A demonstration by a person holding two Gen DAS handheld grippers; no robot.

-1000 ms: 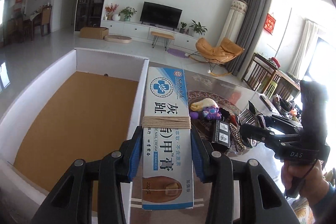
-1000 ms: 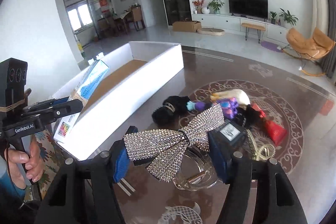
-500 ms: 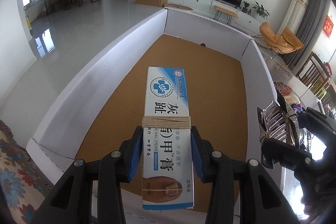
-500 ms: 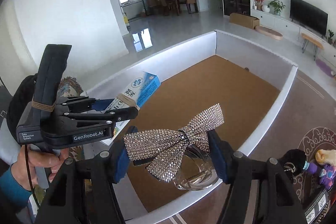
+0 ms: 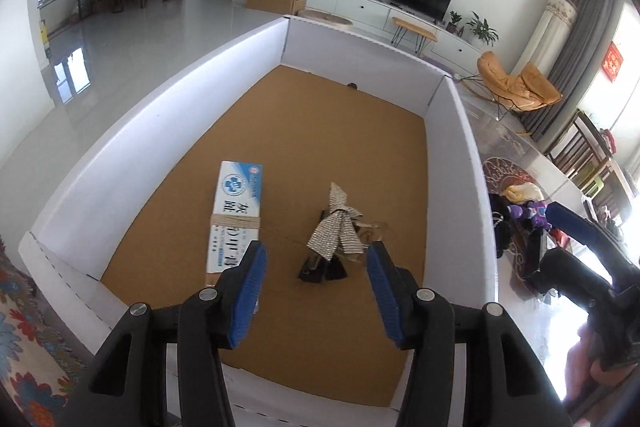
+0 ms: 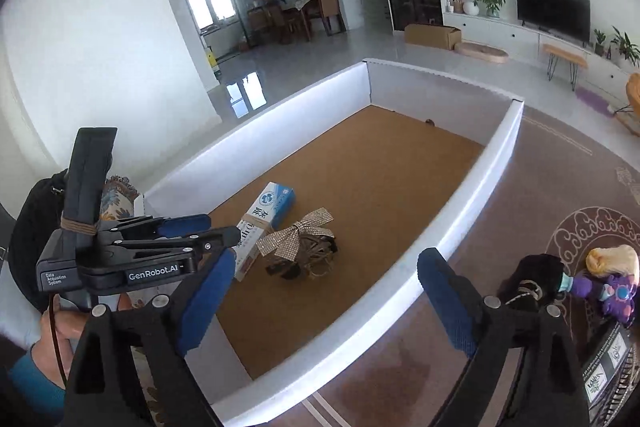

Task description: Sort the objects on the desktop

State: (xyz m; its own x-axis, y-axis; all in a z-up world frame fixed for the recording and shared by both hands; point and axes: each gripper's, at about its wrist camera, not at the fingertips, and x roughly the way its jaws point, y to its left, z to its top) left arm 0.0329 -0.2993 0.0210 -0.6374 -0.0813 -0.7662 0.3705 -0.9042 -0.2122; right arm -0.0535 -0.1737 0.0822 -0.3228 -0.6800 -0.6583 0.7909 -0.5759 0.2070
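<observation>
A blue-and-white cream box lies flat on the brown floor of the white-walled cardboard box. Right beside it lies a rhinestone bow hair clip. My left gripper hovers over the near end of the box, its jaws opening with nothing between them. My right gripper hangs above the box's near right wall, jaws opening wide and empty.
On the patterned table right of the box lie a black scrunchie, a purple toy and a yellow item. A floral cloth lies at the left. A hand holds the left gripper.
Both grippers moved over the box and let go. The cream box left the left jaws and the bow clip left the right jaws; both now lie on the box floor.
</observation>
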